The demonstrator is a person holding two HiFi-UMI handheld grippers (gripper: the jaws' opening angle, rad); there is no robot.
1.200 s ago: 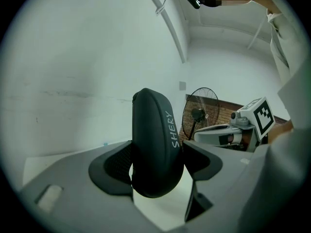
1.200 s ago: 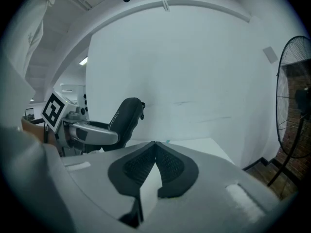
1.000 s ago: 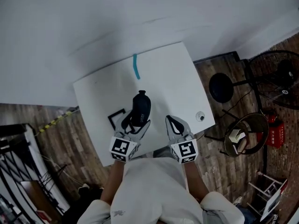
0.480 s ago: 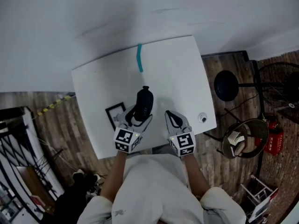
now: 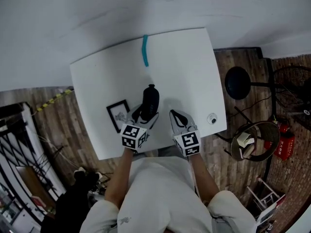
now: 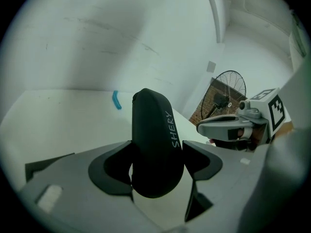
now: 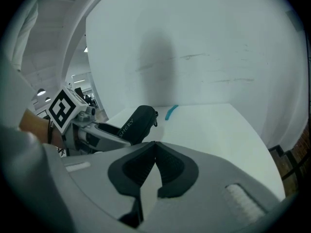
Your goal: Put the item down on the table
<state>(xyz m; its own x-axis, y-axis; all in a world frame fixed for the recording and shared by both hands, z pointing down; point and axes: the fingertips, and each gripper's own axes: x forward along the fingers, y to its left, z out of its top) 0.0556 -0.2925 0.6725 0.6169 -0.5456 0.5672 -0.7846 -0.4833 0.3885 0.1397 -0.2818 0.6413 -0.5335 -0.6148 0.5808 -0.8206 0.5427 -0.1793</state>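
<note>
Note the change over the last second: left claw (image 5: 144,119) and right claw (image 7: 154,166) both sit lower and closer to the worktop (image 5: 184,67) than a second ago, with the case (image 5: 149,102) carried down in the left one. Read this as the lowering stage of the put-down, well advanced but not finished. Do not assume contact: in the right gripper view, observe the case tilted, far end raised above the white surface, and treat contact at the near end as undetermined. Read the left claw as clamped on the case, pads pressed on both flanks near its rear end, jaws wide around it. Read the right claw as closed on nothing, pads together, just right of the case. Locate the case over the near middle of the worktop, between a black square frame (image 5: 118,114) on its left and the right claw, well short of the blue strip (image 5: 145,56) at the far edge. Identify the case as black, elongated, rounded at both ends, matte, with white "SHERY" lettering along one flank and a small zip pull at the far end. Expect a stiff shell, unlikely to deform under the pads.
</note>
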